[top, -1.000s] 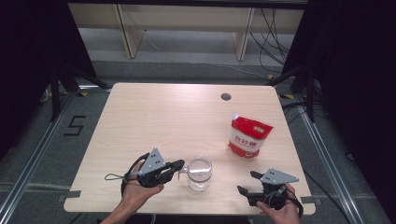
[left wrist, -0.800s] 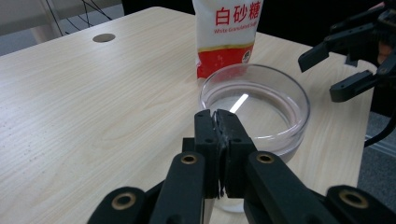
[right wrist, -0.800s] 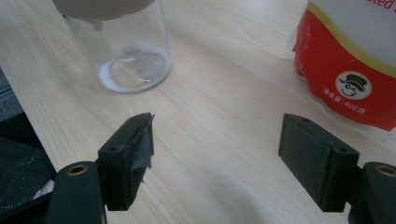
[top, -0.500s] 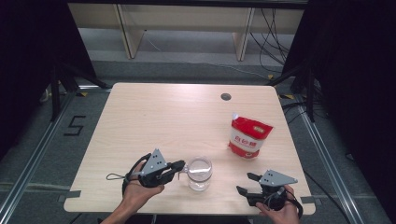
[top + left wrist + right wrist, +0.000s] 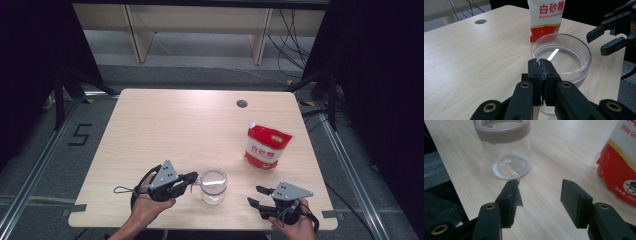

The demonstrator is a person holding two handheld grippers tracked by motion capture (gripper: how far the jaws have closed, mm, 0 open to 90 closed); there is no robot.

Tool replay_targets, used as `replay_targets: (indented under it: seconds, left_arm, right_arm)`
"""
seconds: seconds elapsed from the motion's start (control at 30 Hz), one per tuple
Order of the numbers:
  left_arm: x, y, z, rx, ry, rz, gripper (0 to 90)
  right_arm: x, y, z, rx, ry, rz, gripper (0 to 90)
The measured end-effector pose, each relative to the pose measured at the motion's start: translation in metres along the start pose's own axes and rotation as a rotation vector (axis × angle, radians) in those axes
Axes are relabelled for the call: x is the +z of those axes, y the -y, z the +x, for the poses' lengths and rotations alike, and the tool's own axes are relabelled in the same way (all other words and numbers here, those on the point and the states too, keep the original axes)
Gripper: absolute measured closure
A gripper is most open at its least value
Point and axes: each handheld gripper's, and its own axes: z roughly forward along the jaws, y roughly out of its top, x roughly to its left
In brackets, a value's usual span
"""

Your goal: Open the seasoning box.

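A clear glass jar (image 5: pixel 213 186) with no lid stands near the table's front edge; the right gripper view shows a mauve band around its rim (image 5: pixel 504 152). My left gripper (image 5: pixel 194 178) is shut, its tips at the jar's near-left rim (image 5: pixel 540 62). Whether glass is pinched between the jaws is unclear. My right gripper (image 5: pixel 253 195) is open to the jar's right, apart from it, with only bare table between the jaws (image 5: pixel 541 195). It also shows beyond the jar (image 5: pixel 561 60) in the left gripper view (image 5: pixel 595 44). A red and white sugar bag (image 5: pixel 265 145) stands upright behind it.
The wooden table (image 5: pixel 165 130) has a round cable hole (image 5: pixel 242 103) at the back right. The sugar bag (image 5: pixel 619 170) stands close on the right gripper's right side. The table's front edge (image 5: pixel 200 227) runs just below both hands. Metal rails lie on the floor at either side.
My right gripper has edged a little left, toward the jar. The left gripper and the jar have stayed put.
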Motion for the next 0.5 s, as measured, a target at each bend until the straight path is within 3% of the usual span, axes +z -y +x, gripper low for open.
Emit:
replay_targets:
  seconds: [0.1,0.13,0.2,0.23,0.3,0.5]
  left_arm:
    - [0.0,0.0,0.0,0.001,-0.001,-0.002,86.7]
    - [0.0,0.001,-0.001,-0.008,-0.003,-0.004,86.7]
    - [0.0,0.001,0.0,-0.005,-0.002,-0.005,86.7]
    - [0.0,0.001,0.0,0.0,-0.003,-0.005,86.7]
    - [0.0,0.001,0.0,-0.002,-0.004,-0.006,86.8]
    - [-0.001,0.001,0.001,0.01,0.0,-0.005,87.0]
  right_arm:
    - [0.0,-0.002,0.001,-0.015,0.021,-0.024,48.1]
    - [0.001,-0.003,0.001,-0.016,0.004,-0.038,43.7]
    - [0.001,-0.003,0.002,0.009,0.022,-0.037,42.6]
    - [0.001,-0.004,0.003,0.019,0.016,-0.029,44.3]
    - [0.002,-0.006,0.003,-0.019,0.022,-0.047,48.8]
    - [0.003,-0.013,0.006,-0.071,0.021,-0.067,61.6]
